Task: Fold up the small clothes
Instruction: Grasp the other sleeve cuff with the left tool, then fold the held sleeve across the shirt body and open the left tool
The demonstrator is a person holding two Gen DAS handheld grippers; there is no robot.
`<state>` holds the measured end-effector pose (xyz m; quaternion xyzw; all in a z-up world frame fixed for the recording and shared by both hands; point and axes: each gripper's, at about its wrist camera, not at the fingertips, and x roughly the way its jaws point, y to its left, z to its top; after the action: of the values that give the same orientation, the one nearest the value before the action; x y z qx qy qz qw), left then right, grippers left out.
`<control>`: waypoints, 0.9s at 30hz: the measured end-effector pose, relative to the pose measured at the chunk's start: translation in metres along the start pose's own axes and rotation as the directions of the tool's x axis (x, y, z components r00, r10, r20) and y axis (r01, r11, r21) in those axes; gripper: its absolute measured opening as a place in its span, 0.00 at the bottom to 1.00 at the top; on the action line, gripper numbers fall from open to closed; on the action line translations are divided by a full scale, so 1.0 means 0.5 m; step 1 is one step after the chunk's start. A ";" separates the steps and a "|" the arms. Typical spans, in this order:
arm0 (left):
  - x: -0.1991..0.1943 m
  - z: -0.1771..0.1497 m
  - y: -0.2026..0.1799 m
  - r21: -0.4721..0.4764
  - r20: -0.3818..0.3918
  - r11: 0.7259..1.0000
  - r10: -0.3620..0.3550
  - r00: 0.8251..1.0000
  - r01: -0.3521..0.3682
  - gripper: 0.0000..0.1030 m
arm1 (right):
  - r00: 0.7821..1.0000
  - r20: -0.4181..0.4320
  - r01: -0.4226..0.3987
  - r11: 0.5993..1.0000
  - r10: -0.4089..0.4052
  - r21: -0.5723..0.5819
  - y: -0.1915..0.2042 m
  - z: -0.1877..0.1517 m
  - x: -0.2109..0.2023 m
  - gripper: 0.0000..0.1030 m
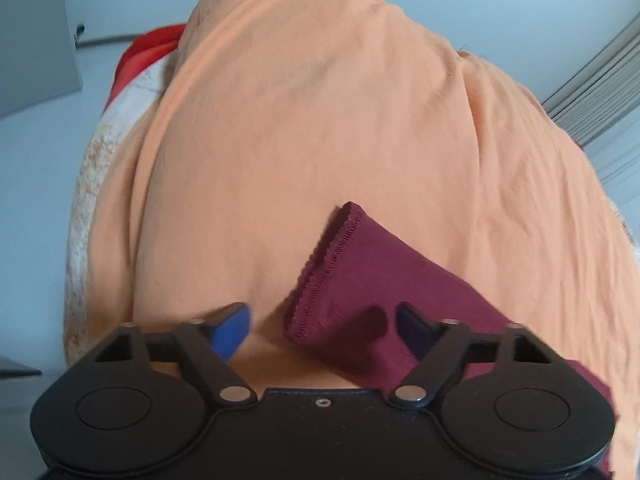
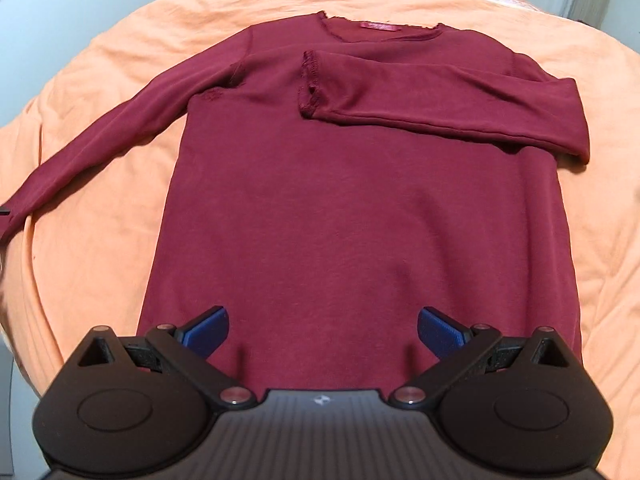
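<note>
A maroon long-sleeved top (image 2: 360,208) lies flat on an orange sheet (image 2: 100,80), neckline far from me. Its right sleeve (image 2: 440,96) is folded across the chest, cuff near the middle. Its left sleeve (image 2: 92,136) stretches out to the left edge of the right wrist view. My right gripper (image 2: 322,332) hovers open over the hem, nothing between its blue pads. In the left wrist view the left sleeve's cuff (image 1: 360,280) lies on the sheet (image 1: 320,120). My left gripper (image 1: 322,328) is open around the cuff end, with the blue pads (image 1: 228,332) apart.
The orange sheet covers a bed, with a patterned white cover (image 1: 92,168) showing at its left edge and a red cloth (image 1: 144,56) beyond it. Pale walls and a window blind (image 1: 600,92) surround the bed. Bare sheet lies left and right of the top.
</note>
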<state>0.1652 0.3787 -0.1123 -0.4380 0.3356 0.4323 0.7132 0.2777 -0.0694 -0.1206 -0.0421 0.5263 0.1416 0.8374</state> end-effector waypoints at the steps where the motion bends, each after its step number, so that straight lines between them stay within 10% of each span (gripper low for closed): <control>1: 0.001 -0.003 -0.004 0.011 0.004 1.000 0.029 1.000 -0.029 0.58 | 1.000 0.003 0.001 1.000 -0.001 -0.003 0.001 0.001 -0.001 1.00; 6: -0.009 -0.013 -0.006 0.005 0.038 0.999 0.049 0.998 -0.049 0.07 | 1.000 0.028 -0.005 1.000 0.005 0.010 -0.004 0.011 -0.006 1.00; 17: -0.138 -0.023 -0.126 0.293 0.282 0.956 -0.060 0.958 -0.027 0.04 | 0.999 0.027 -0.020 1.000 0.020 0.022 -0.027 0.027 0.004 1.00; 27: -0.307 -0.095 -0.364 0.678 0.253 0.695 -0.524 0.813 0.238 0.04 | 0.997 0.074 -0.043 0.998 0.039 0.048 -0.073 0.048 -0.006 1.00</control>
<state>0.2648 0.2417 0.0615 -0.1354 0.1918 0.2209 0.9466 0.3077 -0.0996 -0.1099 -0.0055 0.4996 0.1471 0.8537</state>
